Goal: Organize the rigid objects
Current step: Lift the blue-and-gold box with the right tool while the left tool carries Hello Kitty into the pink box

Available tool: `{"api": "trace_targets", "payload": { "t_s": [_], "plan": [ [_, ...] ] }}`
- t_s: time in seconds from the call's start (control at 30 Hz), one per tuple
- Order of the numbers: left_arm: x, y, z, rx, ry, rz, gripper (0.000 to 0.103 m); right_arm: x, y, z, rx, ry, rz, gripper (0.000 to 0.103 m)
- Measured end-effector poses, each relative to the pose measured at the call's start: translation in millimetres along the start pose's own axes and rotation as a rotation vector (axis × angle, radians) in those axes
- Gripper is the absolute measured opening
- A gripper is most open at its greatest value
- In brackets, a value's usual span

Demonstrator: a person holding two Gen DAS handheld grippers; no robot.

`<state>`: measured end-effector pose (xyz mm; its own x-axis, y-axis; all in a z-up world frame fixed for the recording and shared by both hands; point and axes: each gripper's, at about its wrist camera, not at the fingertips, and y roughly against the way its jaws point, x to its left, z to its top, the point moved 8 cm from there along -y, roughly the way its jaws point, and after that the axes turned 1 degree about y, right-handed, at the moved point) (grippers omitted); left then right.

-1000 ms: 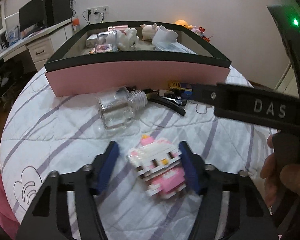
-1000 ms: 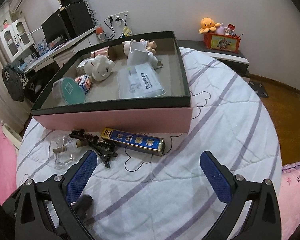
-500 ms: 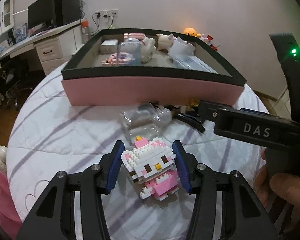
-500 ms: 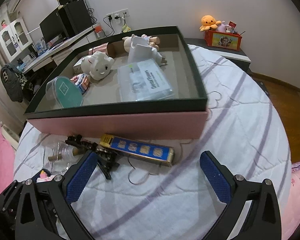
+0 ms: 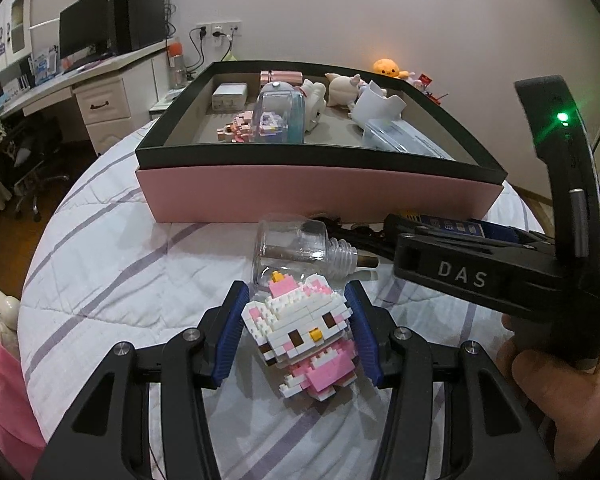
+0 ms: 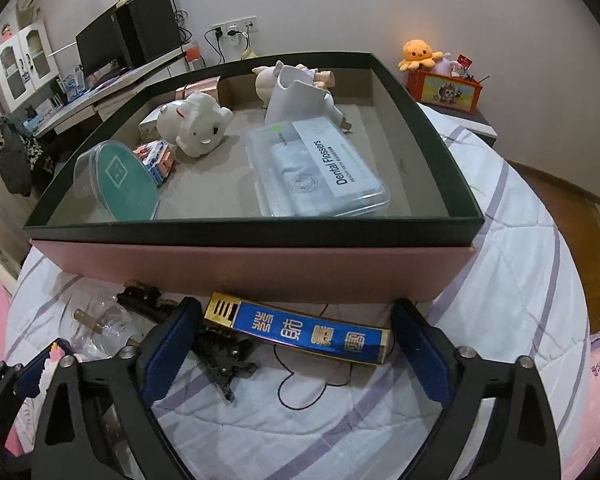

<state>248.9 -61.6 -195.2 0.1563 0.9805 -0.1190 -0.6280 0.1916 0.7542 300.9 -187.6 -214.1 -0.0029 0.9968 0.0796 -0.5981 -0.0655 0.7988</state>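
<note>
My left gripper (image 5: 296, 330) is shut on a pink and white brick-built cat figure (image 5: 306, 338) and holds it above the bed. A clear glass bottle (image 5: 296, 254) lies on its side just beyond it. My right gripper (image 6: 296, 350) is open, low over the bed, its fingers on either side of a blue and gold box (image 6: 304, 330). A black clip (image 6: 216, 354) lies by its left finger. The pink box with a dark rim (image 6: 260, 236) stands behind and holds several items. The right gripper also shows in the left wrist view (image 5: 480, 272).
In the box lie a dental flosser case (image 6: 320, 172), a white animal figure (image 6: 196, 126), a round teal-lidded case (image 6: 118, 180) and a white holder (image 6: 296, 98). A desk with a monitor (image 5: 88, 36) stands at the left. The bed's edge curves around.
My left gripper has closed on the cat figure and lifted it, turning it upright. My right gripper has moved forward and down to the blue box.
</note>
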Motion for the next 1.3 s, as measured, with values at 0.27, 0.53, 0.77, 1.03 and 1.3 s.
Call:
{"api": "trace_targets", "payload": {
  "t_s": [0.27,0.53,0.77,1.03,1.3],
  "plan": [
    [4,11,3,-0.024,0.003,0.007,0.051,-10,17,-7,-0.029,-0.013,0.046,0.084],
    [9,30,10,-0.057,0.007,0.003,0.051,-16,43,-3,-0.074,-0.028,0.067,0.084],
    [11,54,37,-0.109,0.004,-0.011,0.051,-9,75,16,-0.135,-0.013,0.101,0.084],
    [27,80,112,-0.238,0.004,-0.004,0.051,0,108,69,-0.227,0.030,0.128,0.084],
    [40,55,189,-0.264,0.014,-0.028,0.051,13,98,137,-0.259,0.073,0.120,0.084]
  ]
}}
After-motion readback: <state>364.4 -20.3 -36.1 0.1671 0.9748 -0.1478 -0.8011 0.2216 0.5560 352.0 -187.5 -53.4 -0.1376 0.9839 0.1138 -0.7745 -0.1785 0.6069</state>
